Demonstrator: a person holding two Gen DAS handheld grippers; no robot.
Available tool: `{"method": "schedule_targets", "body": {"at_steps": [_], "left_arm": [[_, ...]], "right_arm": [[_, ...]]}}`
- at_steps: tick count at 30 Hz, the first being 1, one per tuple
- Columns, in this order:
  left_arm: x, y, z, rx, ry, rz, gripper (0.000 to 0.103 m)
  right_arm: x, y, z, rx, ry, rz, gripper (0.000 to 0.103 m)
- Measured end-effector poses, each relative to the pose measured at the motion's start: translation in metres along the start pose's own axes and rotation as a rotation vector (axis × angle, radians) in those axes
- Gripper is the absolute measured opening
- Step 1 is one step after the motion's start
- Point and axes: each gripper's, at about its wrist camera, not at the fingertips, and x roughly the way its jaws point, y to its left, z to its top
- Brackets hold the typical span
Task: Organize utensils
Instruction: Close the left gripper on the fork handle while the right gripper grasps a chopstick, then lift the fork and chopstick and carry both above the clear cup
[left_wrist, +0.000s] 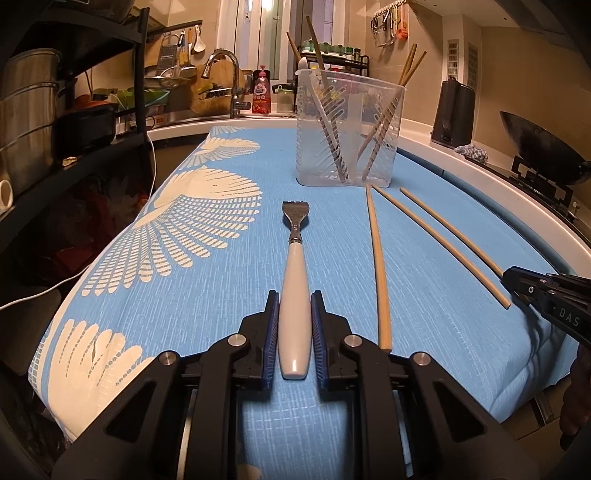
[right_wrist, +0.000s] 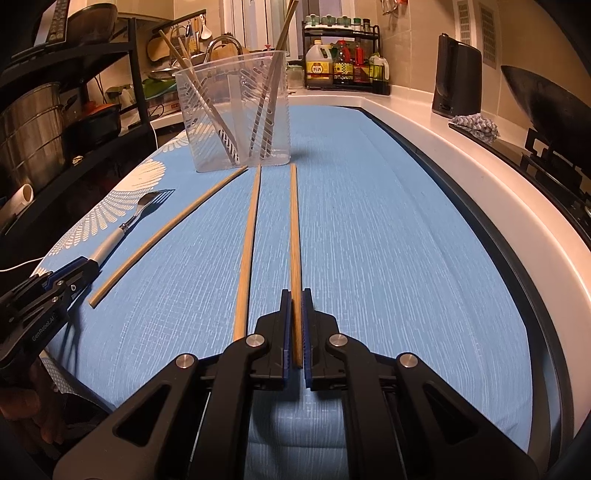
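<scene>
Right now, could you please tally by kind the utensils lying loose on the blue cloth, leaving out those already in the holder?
Chopsticks: 3, one between the right gripper pads
Fork: 1, its white handle between the left gripper pads
Total: 4

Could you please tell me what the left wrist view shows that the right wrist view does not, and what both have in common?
Only the left wrist view shows the left gripper closed around the fork's white handle and a pink bottle by the faucet. Only the right wrist view shows the right gripper closing on one chopstick, though contact on both sides is unclear, and a yellow-labelled oil jug. Both show the clear utensil holder, three loose chopsticks, the blue cloth and the wok.
</scene>
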Motion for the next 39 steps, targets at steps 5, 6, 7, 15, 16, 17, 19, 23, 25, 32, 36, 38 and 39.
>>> {"method": "schedule_targets", "body": {"at_steps": [5, 6, 7, 15, 16, 17, 19, 23, 25, 32, 36, 38, 39], "left_arm": [[-0.001, -0.001, -0.002, 0.004, -0.006, 0.004, 0.018], [-0.001, -0.001, -0.002, 0.006, -0.009, 0.007, 0.018], [-0.001, -0.001, -0.002, 0.008, -0.011, 0.008, 0.018], [-0.003, 0.0, -0.003, 0.014, -0.018, 0.013, 0.018], [-0.003, 0.0, -0.003, 0.014, -0.018, 0.013, 0.018], [-0.003, 0.0, -0.003, 0.014, -0.019, 0.013, 0.018], [-0.002, 0.0, -0.003, 0.017, -0.021, 0.014, 0.018], [-0.002, -0.002, -0.003, 0.027, -0.023, 0.017, 0.018], [-0.001, -0.002, 0.0, 0.028, -0.017, 0.013, 0.018], [-0.011, 0.005, 0.008, 0.005, -0.039, 0.01, 0.018], [-0.027, 0.005, 0.02, 0.019, -0.094, 0.009, 0.017], [-0.035, 0.006, 0.028, 0.034, -0.127, 0.011, 0.017], [-0.038, 0.007, 0.032, 0.04, -0.14, 0.011, 0.017]], "right_arm": [[0.001, -0.001, 0.001, -0.006, 0.002, 0.003, 0.006], [0.002, 0.0, 0.002, -0.006, 0.001, 0.003, 0.006], [0.002, 0.0, 0.001, -0.007, 0.0, 0.002, 0.006], [0.003, 0.0, 0.001, -0.014, -0.002, 0.004, 0.006], [0.003, 0.0, 0.001, -0.015, -0.002, 0.004, 0.006], [0.003, 0.0, 0.002, -0.017, -0.003, 0.003, 0.006], [0.003, 0.0, 0.002, -0.019, -0.005, 0.002, 0.006], [0.004, 0.001, 0.003, -0.023, -0.004, 0.001, 0.006], [0.004, 0.0, 0.004, -0.018, 0.002, 0.002, 0.006], [-0.019, -0.002, 0.012, -0.012, -0.048, 0.005, 0.006], [-0.037, -0.002, 0.022, -0.019, -0.087, 0.009, 0.006], [-0.046, -0.001, 0.03, -0.034, -0.112, 0.008, 0.006], [-0.05, -0.001, 0.034, -0.039, -0.123, 0.007, 0.005]]}}
